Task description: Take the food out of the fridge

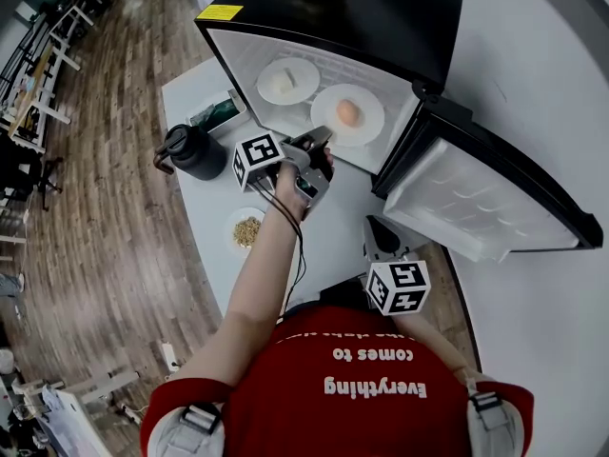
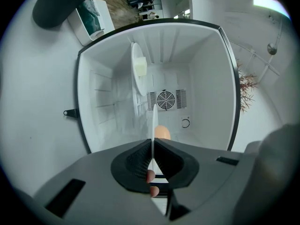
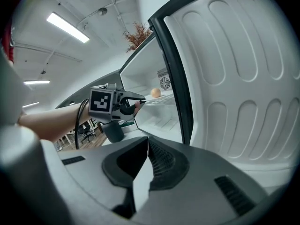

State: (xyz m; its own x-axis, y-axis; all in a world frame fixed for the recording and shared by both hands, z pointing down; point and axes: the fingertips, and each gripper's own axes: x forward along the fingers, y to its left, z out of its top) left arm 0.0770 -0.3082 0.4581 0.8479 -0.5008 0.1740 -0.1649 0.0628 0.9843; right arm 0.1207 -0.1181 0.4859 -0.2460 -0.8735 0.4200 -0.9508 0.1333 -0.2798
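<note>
Your left tool (image 2: 153, 144) is clamping the rim of a round white plate (image 1: 373, 128) that is carrying a smooth, orange-brown, egg-shaped piece of food (image 1: 348, 111). In the left gripper view that plate is showing edge-on as a thin white line pinched between the pads. It is sitting inside the white interior of the small black fridge (image 1: 381, 17), towards the open front. Just beside it lies a second white plate (image 1: 306, 70) bearing a pale cream block (image 1: 284, 83). A round fan grille (image 2: 165, 99) is showing on the back wall. The fridge door (image 1: 476, 198) is standing wide open at your right.

Your right tool (image 3: 146, 142) is hanging low near that door, its jaws pressing together with nothing between them.

The fridge is resting on a white desk (image 1: 347, 227). The desk is also carrying a black lidded jug (image 1: 195, 150), a small plate of yellowish grains (image 1: 247, 229) and a green-and-white box (image 1: 217, 114) — all well apart from the held plate. A brown wood-plank floor (image 1: 105, 160) is spreading out past the desk's left edge.
</note>
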